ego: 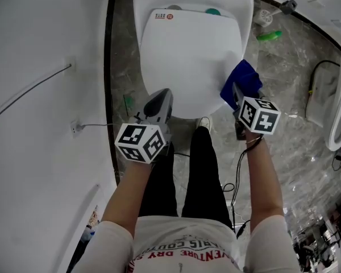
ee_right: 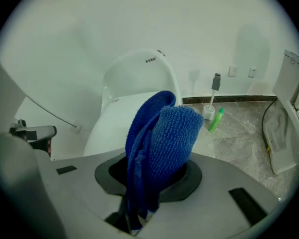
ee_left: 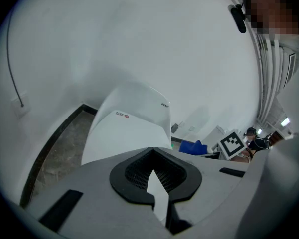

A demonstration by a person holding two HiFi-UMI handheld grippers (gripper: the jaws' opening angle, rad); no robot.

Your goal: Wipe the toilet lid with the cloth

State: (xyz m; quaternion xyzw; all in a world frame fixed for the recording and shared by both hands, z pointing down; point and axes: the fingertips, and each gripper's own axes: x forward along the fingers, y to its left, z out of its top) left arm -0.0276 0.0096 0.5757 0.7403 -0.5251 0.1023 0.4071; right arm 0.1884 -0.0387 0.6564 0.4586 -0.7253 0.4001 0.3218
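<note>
The white toilet lid [ego: 190,56] is down, below my head view. A folded blue cloth [ego: 242,81] hangs at the lid's right edge, and my right gripper [ego: 236,94] is shut on it. In the right gripper view the cloth [ee_right: 162,133] stands up out of the clamped jaws of that gripper [ee_right: 135,210] and hides part of the lid [ee_right: 112,118]. My left gripper [ego: 160,103] hovers by the lid's front left rim. Its jaws are shut with nothing between them, as the left gripper [ee_left: 154,178] shows in its own view, with the lid [ee_left: 122,136] beyond.
A white wall [ego: 40,50] with a thin cable runs close along the left. On the marble floor to the right lie a green bottle [ego: 269,36] and a toilet brush holder [ego: 264,17]. Another white fixture [ego: 340,121] stands at far right. The person's legs [ego: 199,169] stand before the bowl.
</note>
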